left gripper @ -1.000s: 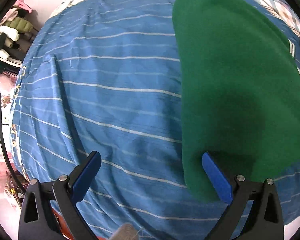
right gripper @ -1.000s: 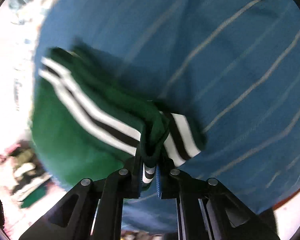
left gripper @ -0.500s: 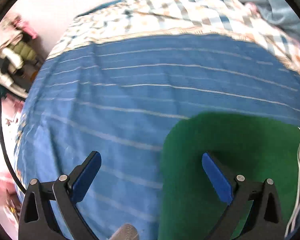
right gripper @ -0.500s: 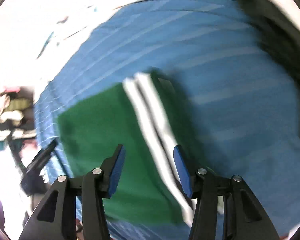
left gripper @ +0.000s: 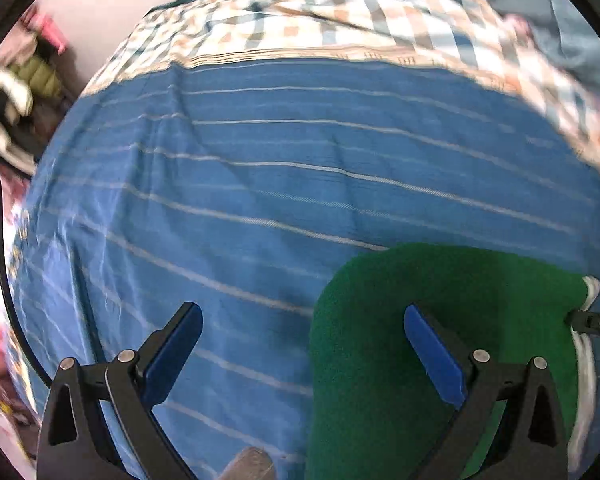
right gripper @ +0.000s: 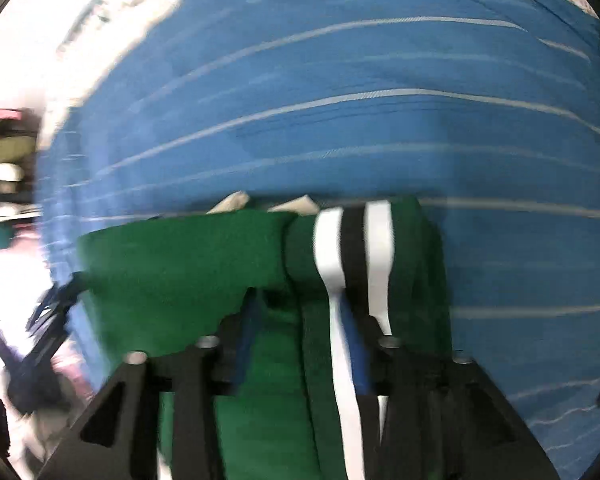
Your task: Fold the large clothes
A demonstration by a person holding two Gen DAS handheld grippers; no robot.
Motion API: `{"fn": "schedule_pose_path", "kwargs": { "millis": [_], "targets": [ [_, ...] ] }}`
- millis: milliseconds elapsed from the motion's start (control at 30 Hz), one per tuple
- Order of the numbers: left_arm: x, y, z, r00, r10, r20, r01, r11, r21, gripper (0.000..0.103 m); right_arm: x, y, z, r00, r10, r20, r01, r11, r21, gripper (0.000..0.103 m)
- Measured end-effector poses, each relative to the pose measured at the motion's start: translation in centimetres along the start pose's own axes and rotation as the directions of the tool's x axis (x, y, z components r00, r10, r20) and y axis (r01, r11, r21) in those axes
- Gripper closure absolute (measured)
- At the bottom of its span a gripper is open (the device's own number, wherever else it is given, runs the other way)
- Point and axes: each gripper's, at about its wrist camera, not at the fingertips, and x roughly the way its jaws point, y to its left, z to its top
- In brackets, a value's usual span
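A green garment (left gripper: 480, 280) with a white striped edge (left gripper: 590, 284) lies folded on the blue striped bedsheet (left gripper: 260, 180). My left gripper (left gripper: 300, 312) hangs open above the sheet, its right finger over the garment's left part and nothing between its pads. In the right wrist view the garment (right gripper: 180, 268) bunches close in front, its white and black stripes (right gripper: 352, 248) running down over my right finger. My right gripper (right gripper: 300, 320) is low in the cloth with its jaws opening. Green folds lie between them and hide the fingertips.
A checked quilt (left gripper: 340, 20) covers the far end of the bed. Clothes and clutter (left gripper: 16, 92) sit beyond the bed's left edge, where a black cable (left gripper: 0, 240) hangs. The sheet (right gripper: 340, 100) stretches wide beyond the garment.
My right gripper let go of the striped edge, opened and rolled. The left gripper drew back, so the garment slid from the upper right to the lower right of its view.
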Motion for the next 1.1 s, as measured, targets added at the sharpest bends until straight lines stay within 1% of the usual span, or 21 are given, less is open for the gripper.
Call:
{"fn": "schedule_pose_path", "kwargs": {
  "millis": [33,67,133,200,267,300,333,433,533,600,633,667,767,800,833,867,900,967,1000,1033,1100],
  "targets": [
    [-1.1,0.7,-0.7,1.000,-0.027,0.012,0.027,0.999,-0.023,0.000,-1.1,-0.6,-0.8,0.999,0.029,0.015,-0.029,1.000,0.003,0.018],
    [-1.9,1.1,-1.3,0.999,-0.043,0.017,0.044,0.998,-0.039,0.000,-2.4,-1.7,-1.8,0.997,0.069,0.033,-0.069,0.998,-0.002,0.017],
    [-2.9,2.2,-3.5,0.997,-0.083,0.002,0.083,0.993,-0.079,0.000,-3.2,-4.6,-3.7,0.996,0.090,0.004,-0.090,0.996,0.007,0.017],
    [-2.4,2.7,-5.7,0.989,-0.141,-0.053,0.134,0.985,-0.110,0.000,-1.3,-6.8,-5.3,0.992,0.105,-0.073,-0.104,0.994,0.018,0.017],
    [-1.3,2.7,-7.7,0.973,-0.205,-0.108,0.190,0.972,-0.135,0.000,1.5,-8.2,-6.3,0.983,0.118,-0.141,-0.116,0.993,0.022,0.017],
    [-0.6,2.5,-8.6,0.965,-0.227,-0.131,0.208,0.967,-0.146,0.000,2.9,-9.0,-6.9,0.971,0.172,-0.167,-0.168,0.985,0.038,0.017],
    [-0.1,2.4,-9.0,0.956,-0.256,-0.146,0.232,0.959,-0.160,0.000,3.9,-9.9,-7.2,0.951,0.262,-0.162,-0.253,0.964,0.075,0.017],
    [1.4,2.0,-10.3,0.925,-0.337,-0.174,0.302,0.933,-0.198,0.000,6.2,-10.1,-7.1,0.890,0.428,-0.157,-0.415,0.903,0.109,0.016],
    [1.9,1.4,-10.3,0.917,-0.361,-0.170,0.330,0.926,-0.184,0.000,7.6,-9.2,-6.7,0.879,0.449,-0.160,-0.440,0.893,0.093,0.015],
    [1.9,1.1,-9.8,0.914,-0.368,-0.170,0.342,0.925,-0.164,0.000,7.5,-8.6,-6.7,0.876,0.453,-0.166,-0.446,0.891,0.082,0.025],
    [1.9,0.9,-9.4,0.915,-0.366,-0.171,0.343,0.927,-0.151,0.000,7.4,-8.3,-6.8,0.867,0.472,-0.161,-0.464,0.882,0.086,0.047],
    [1.9,0.8,-9.2,0.913,-0.370,-0.169,0.350,0.926,-0.139,0.000,7.3,-8.2,-7.1,0.852,0.501,-0.154,-0.489,0.865,0.111,0.056],
    [2.3,0.9,-8.4,0.912,-0.372,-0.170,0.360,0.928,-0.100,0.000,6.1,-8.1,-8.6,0.785,0.608,-0.117,-0.581,0.789,0.201,0.060],
    [2.5,1.0,-8.4,0.908,-0.382,-0.172,0.371,0.924,-0.095,0.000,5.8,-8.1,-9.5,0.740,0.664,-0.105,-0.631,0.740,0.232,0.060],
    [2.8,1.0,-8.3,0.903,-0.392,-0.178,0.380,0.920,-0.095,0.000,5.5,-8.3,-10.2,0.719,0.688,-0.104,-0.652,0.718,0.243,0.060],
    [3.1,1.2,-8.2,0.896,-0.404,-0.185,0.392,0.915,-0.096,0.000,5.5,-8.1,-10.7,0.736,0.668,-0.109,-0.636,0.738,0.226,0.055],
    [3.7,1.0,-8.0,0.884,-0.425,-0.196,0.414,0.905,-0.096,0.000,5.5,-7.9,-10.9,0.800,0.591,-0.105,-0.570,0.802,0.178,0.037],
    [4.3,0.8,-7.9,0.864,-0.457,-0.211,0.449,0.889,-0.090,0.000,6.4,-7.7,-11.0,0.905,0.418,-0.078,-0.408,0.905,0.119,0.019],
    [4.6,0.4,-7.6,0.853,-0.477,-0.211,0.471,0.878,-0.082,0.000,7.1,-7.7,-11.0,0.913,0.401,-0.079,-0.391,0.913,0.112,0.016],
    [4.6,0.2,-7.4,0.852,-0.483,-0.203,0.479,0.875,-0.071,0.000,8.1,-7.8,-10.9,0.901,0.429,-0.070,-0.418,0.900,0.125,0.011],
    [4.4,-0.1,-7.0,0.856,-0.482,-0.190,0.481,0.875,-0.051,0.001,8.9,-7.8,-10.7,0.881,0.471,-0.054,-0.459,0.875,0.153,0.015]
  ]
}}
